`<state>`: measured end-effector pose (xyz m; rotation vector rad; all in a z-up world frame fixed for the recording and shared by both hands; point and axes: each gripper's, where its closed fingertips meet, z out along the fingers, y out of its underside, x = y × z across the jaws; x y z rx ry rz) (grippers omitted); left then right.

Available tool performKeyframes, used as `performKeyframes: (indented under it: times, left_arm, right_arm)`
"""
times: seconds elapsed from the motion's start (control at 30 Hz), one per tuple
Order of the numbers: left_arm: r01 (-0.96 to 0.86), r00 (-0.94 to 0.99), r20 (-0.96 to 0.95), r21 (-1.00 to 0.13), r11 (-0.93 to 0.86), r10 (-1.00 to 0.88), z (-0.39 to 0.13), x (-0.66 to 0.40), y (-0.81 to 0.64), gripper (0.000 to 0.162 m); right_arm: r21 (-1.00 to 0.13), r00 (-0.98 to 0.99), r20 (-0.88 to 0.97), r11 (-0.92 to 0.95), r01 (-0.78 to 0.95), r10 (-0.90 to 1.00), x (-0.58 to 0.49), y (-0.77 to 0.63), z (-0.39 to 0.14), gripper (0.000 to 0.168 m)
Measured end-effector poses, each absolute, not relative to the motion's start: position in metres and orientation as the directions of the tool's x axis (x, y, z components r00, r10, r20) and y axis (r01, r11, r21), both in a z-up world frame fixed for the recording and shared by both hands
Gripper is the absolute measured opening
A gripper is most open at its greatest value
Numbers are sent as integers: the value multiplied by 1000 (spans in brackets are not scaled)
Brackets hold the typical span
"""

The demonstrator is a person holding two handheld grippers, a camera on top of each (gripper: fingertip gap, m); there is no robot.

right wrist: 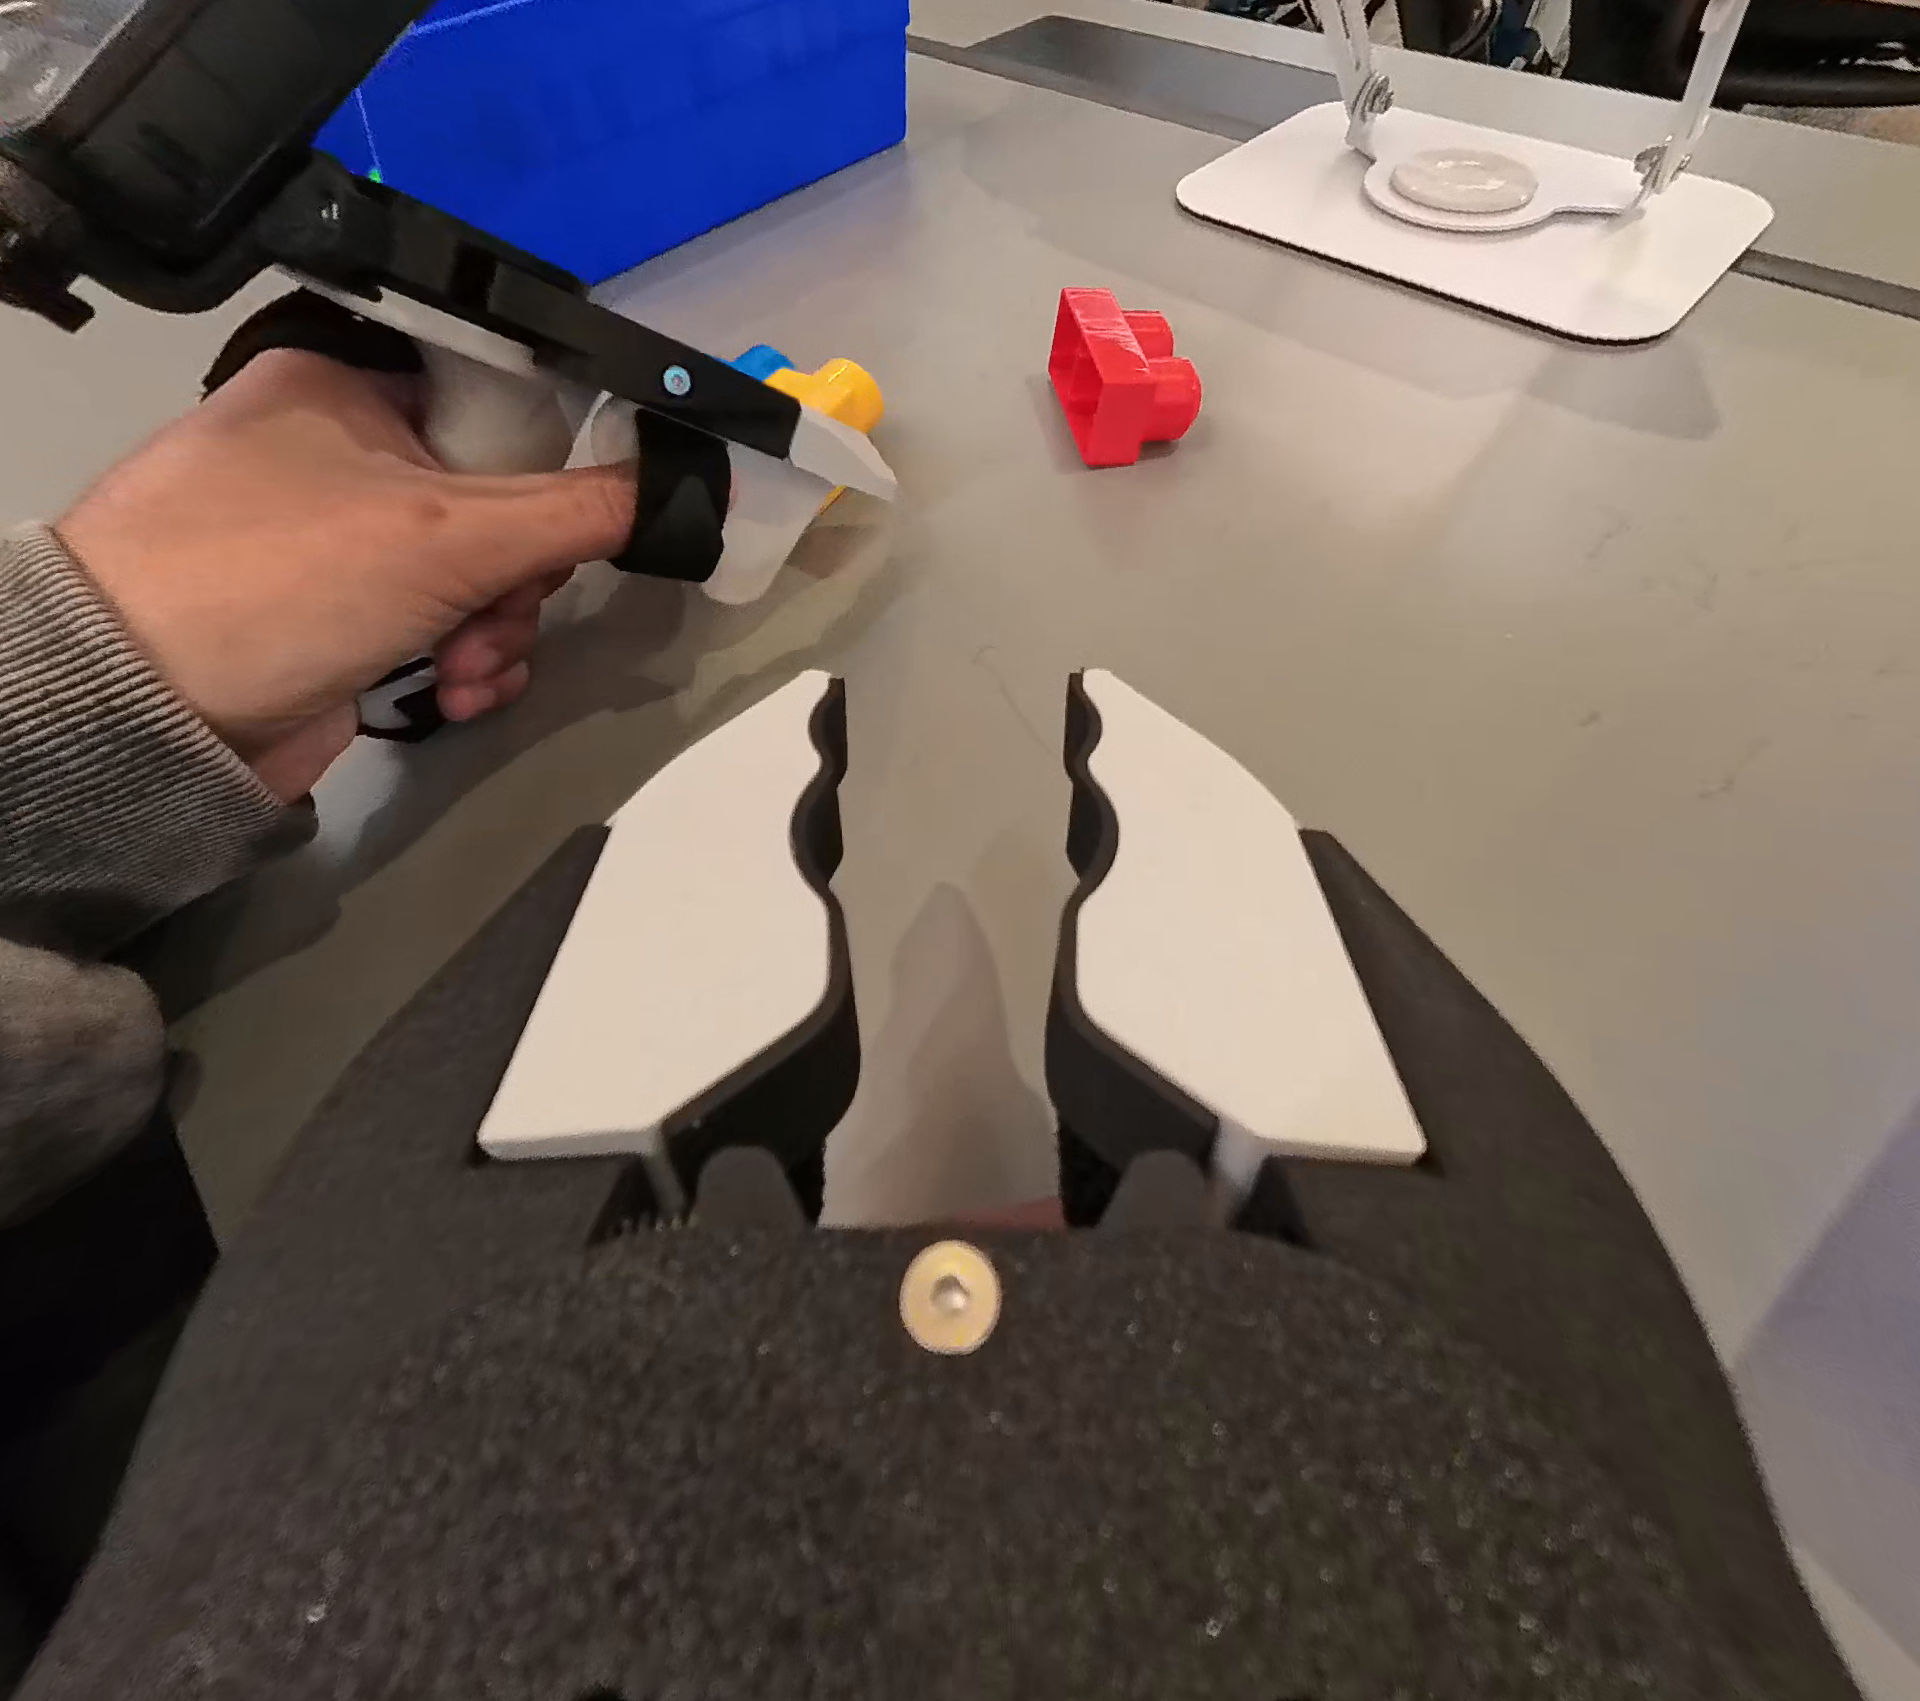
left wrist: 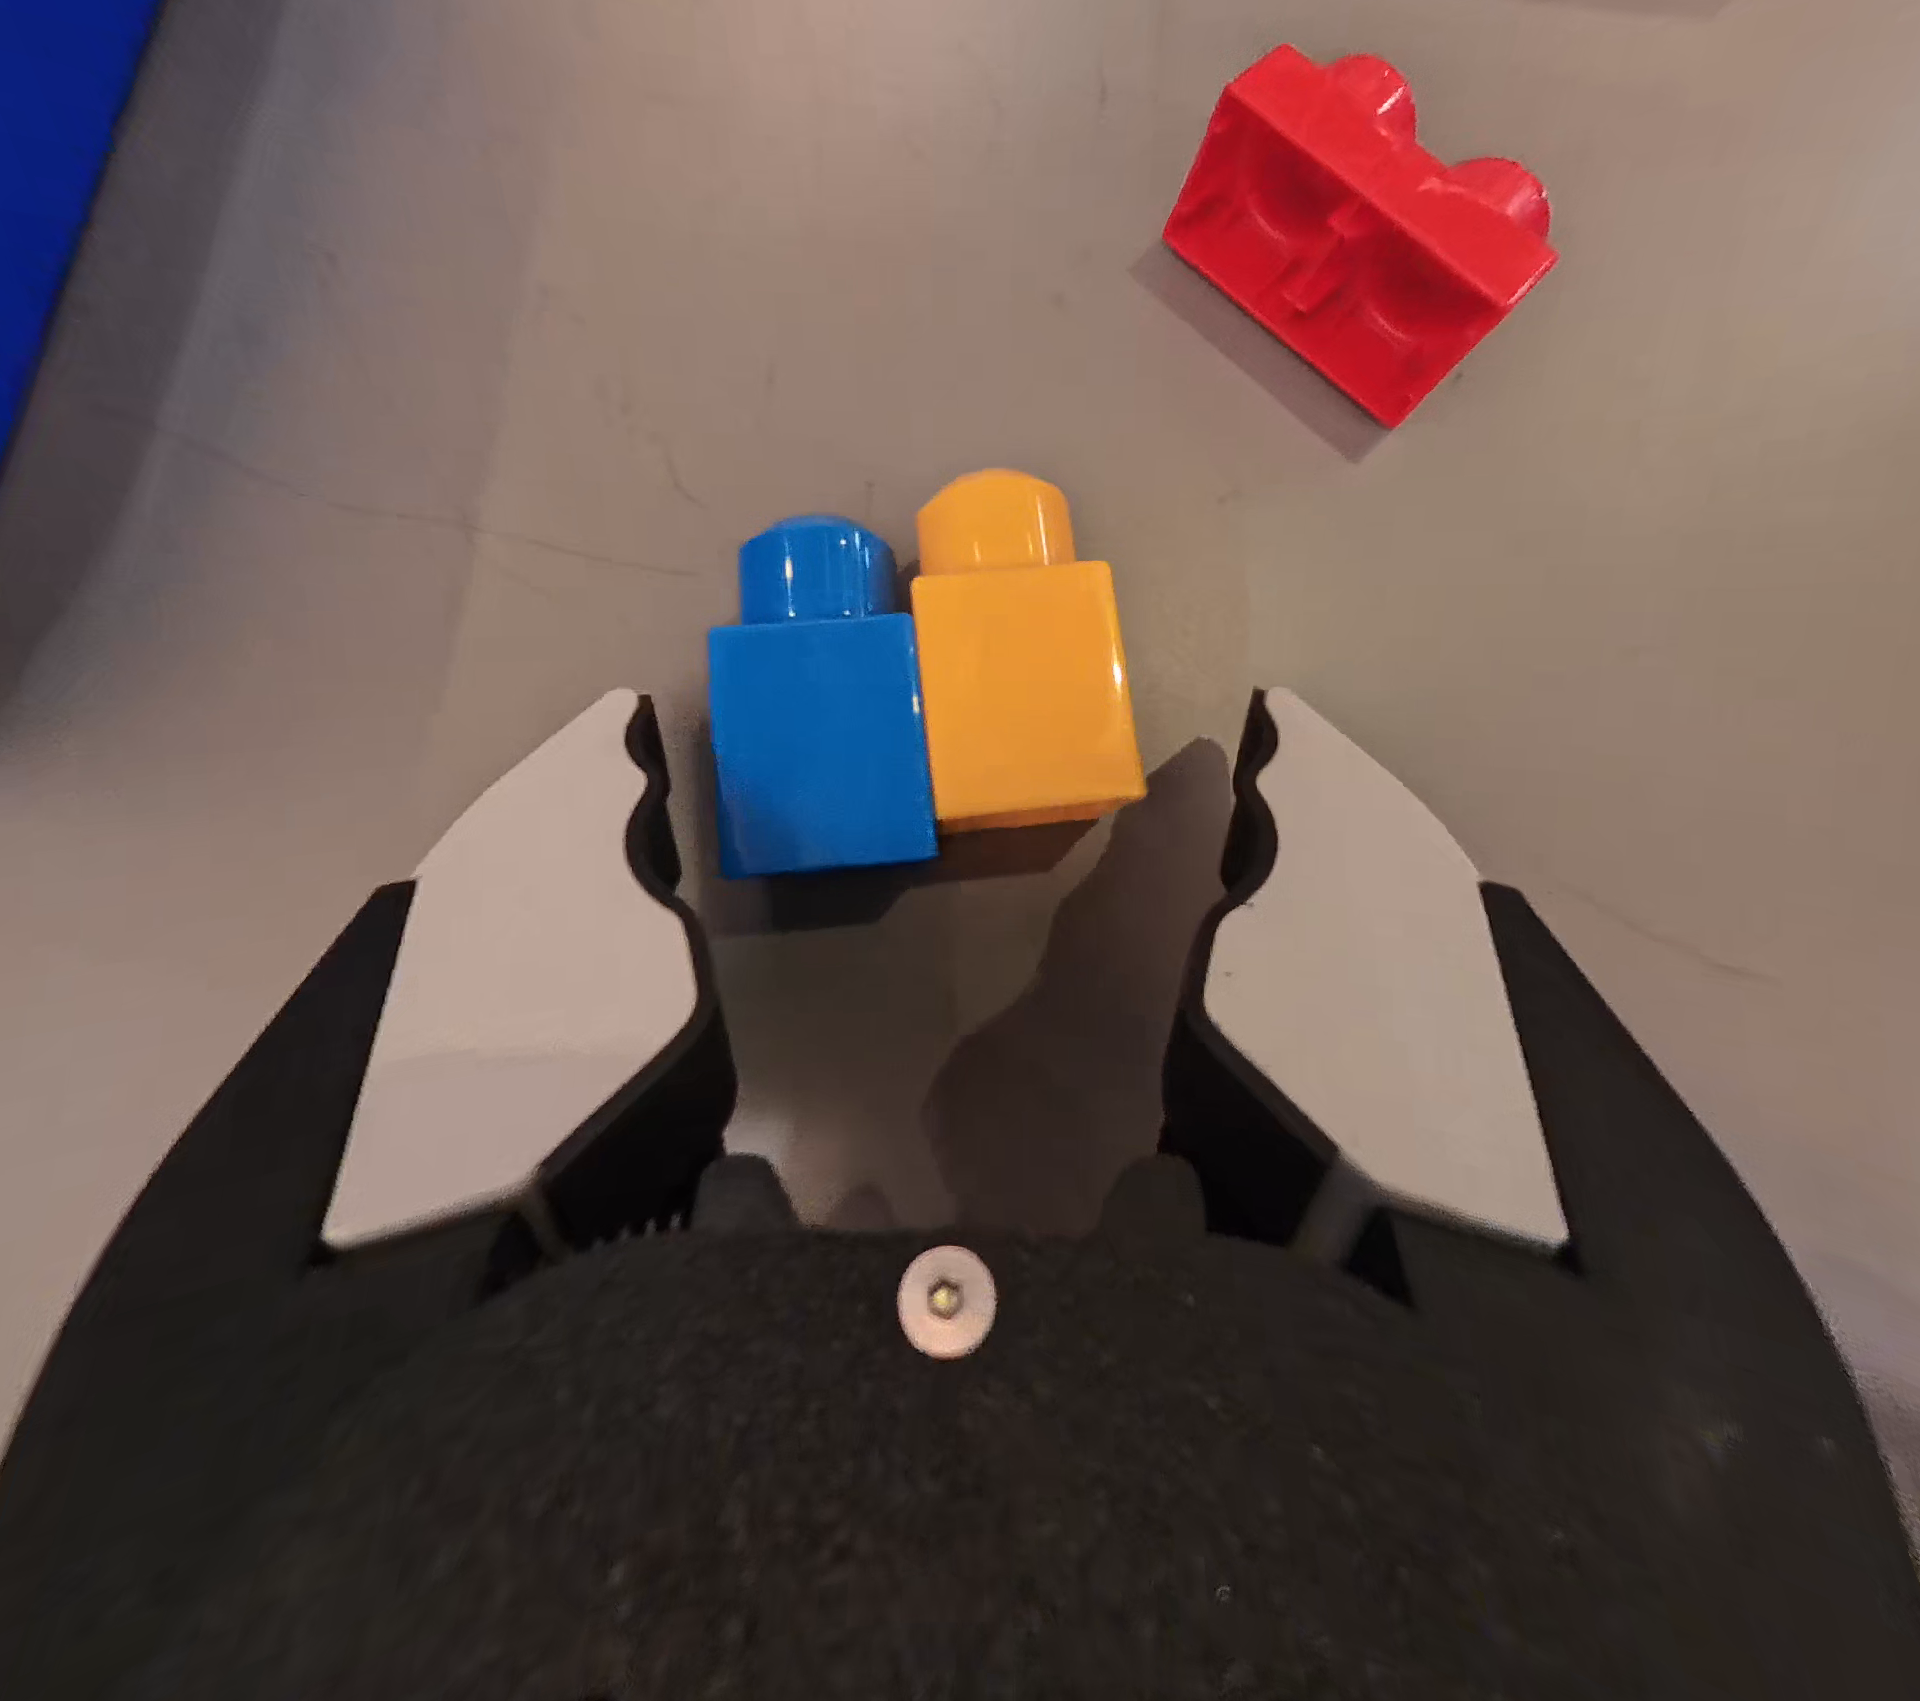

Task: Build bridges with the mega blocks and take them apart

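We held the left gripper (left wrist: 951,706) wide open, empty, straddling the touching blue block (left wrist: 821,742) and yellow block (left wrist: 1023,685); our right gripper (right wrist: 956,685), half open and empty, sat farther off.

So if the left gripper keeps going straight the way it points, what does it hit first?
Probably the blue single-stud plastic block, lying on its side against the orange single-stud block. Both sit just ahead of the open left gripper, roughly centred; depth is hard to judge.
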<state>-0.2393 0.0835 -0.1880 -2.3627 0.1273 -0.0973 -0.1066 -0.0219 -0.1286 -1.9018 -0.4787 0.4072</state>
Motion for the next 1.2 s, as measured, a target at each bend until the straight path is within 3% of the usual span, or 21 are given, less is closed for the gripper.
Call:
performKeyframes:
  times: [0.6,0.87,1.2]
  left_arm:
    - [-42,997,25,-651,-758,-76,-197,-237,90,101]
    - [-55,997,7,-650,-758,-78,-196,-243,88,86]
    - [-153,975,37,-611,-777,-221,-193,-244,85,84]
  right_arm:
    - [-935,850,-62,-327,134,523,-107,-26,-123,40]
    - [-934,848,-56,-329,142,528,-109,-27,-124,40]
    - [-933,846,-50,-328,150,531,-111,-28,-124,40]
